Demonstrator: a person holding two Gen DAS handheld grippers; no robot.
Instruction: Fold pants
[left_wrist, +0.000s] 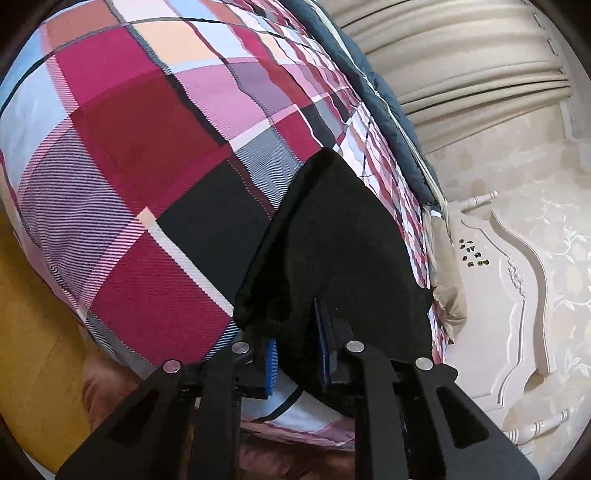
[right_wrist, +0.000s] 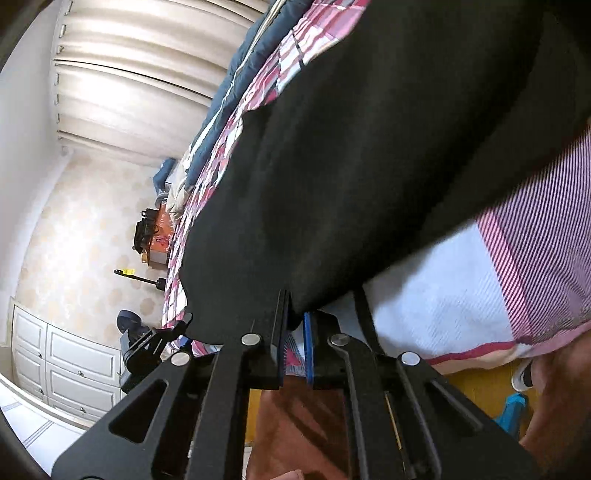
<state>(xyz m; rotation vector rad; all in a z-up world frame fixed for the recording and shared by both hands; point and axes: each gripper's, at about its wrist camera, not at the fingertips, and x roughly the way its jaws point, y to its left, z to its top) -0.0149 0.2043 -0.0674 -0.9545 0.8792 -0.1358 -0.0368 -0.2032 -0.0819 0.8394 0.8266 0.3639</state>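
The black pants (left_wrist: 332, 243) lie on a plaid bed cover (left_wrist: 147, 147) near the bed's near edge. In the left wrist view my left gripper (left_wrist: 297, 332) has its blue-padded fingers around the near edge of the pants; a gap shows between the pads with black cloth in it. In the right wrist view the pants (right_wrist: 369, 147) fill the middle, and my right gripper (right_wrist: 297, 321) has its fingers nearly together with the pants' edge pinched between the blue pads.
A blue quilt (left_wrist: 384, 103) lies along the far side of the bed. Cream curtains (left_wrist: 461, 55) and a white carved headboard (left_wrist: 517, 266) are beyond. A white cabinet (right_wrist: 66, 365) and wooden floor (left_wrist: 33, 332) lie below.
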